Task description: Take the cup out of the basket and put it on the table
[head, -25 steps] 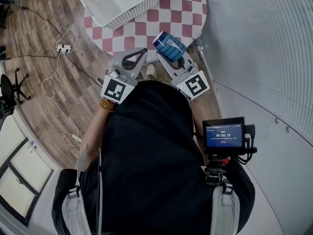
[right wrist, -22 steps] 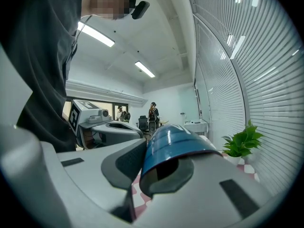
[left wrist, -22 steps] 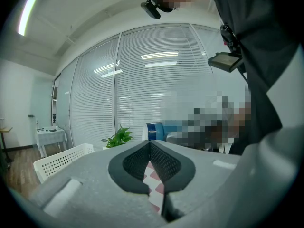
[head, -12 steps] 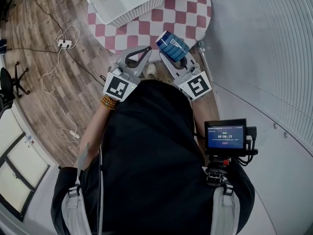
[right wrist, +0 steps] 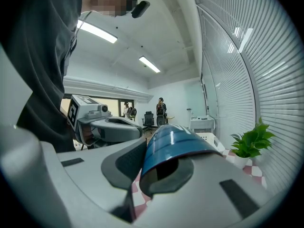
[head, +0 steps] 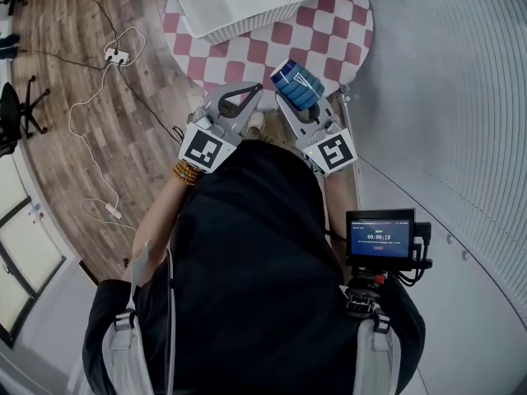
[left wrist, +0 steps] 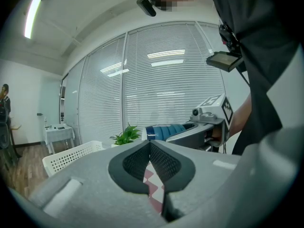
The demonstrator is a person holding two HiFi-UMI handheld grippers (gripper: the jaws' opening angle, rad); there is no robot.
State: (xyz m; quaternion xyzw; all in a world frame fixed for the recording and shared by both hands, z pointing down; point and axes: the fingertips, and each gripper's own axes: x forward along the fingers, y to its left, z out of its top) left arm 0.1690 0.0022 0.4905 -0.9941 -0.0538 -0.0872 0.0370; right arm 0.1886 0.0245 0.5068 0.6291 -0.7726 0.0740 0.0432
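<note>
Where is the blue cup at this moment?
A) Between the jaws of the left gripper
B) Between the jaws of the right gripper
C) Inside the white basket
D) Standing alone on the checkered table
B: the right gripper view shows the blue cup clamped between the jaws of the right gripper; the left gripper has its jaws together on nothing, and the white basket stands apart.

Beyond the left gripper, the basket was cut off by the top edge. Part of the cup, possibly its base, lay hidden inside the right gripper.
</note>
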